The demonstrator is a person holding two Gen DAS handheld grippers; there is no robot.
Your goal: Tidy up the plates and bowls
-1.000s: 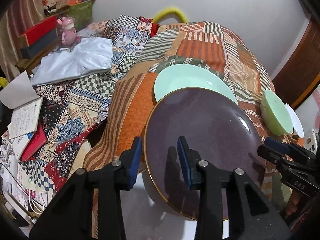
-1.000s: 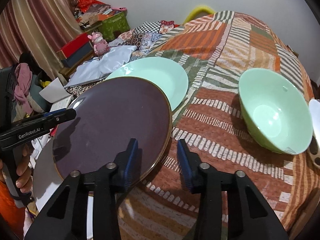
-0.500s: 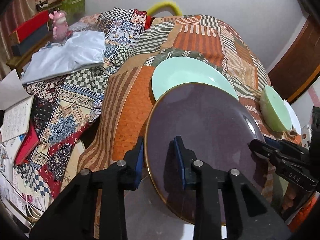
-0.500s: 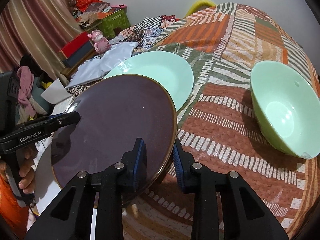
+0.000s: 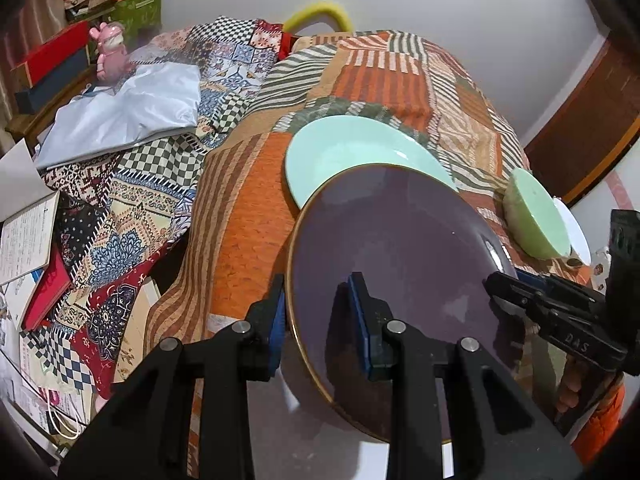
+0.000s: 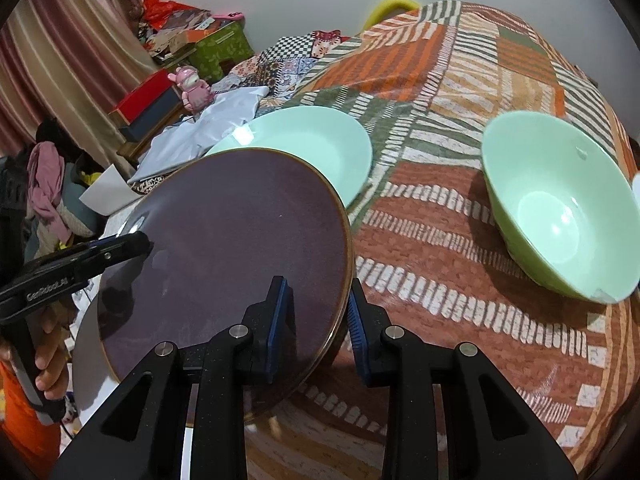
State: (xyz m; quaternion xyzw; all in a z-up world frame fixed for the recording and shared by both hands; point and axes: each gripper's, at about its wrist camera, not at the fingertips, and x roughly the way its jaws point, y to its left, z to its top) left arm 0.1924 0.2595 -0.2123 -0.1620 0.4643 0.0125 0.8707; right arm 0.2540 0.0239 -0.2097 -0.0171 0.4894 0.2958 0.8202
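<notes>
Since both tongs, left (image 5: pixel 318 318) and right (image 6: pixel 318 314), pinch the purple plate's (image 5: pixel 400 248) rim, I'd keep it level over the mint plate (image 5: pixel 352 148).

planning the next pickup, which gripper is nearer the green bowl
Right. The right gripper is clamped on the purple plate's rim on the side facing the green bowl; the left gripper grips the plate's far edge.

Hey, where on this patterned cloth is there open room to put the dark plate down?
The widest bare cloth lies between the dark plate and the green bowl. More lies behind the mint plate and the bowl, toward the wall. The left side is crowded: folded grey fabric, a pink toy, and books.
</notes>
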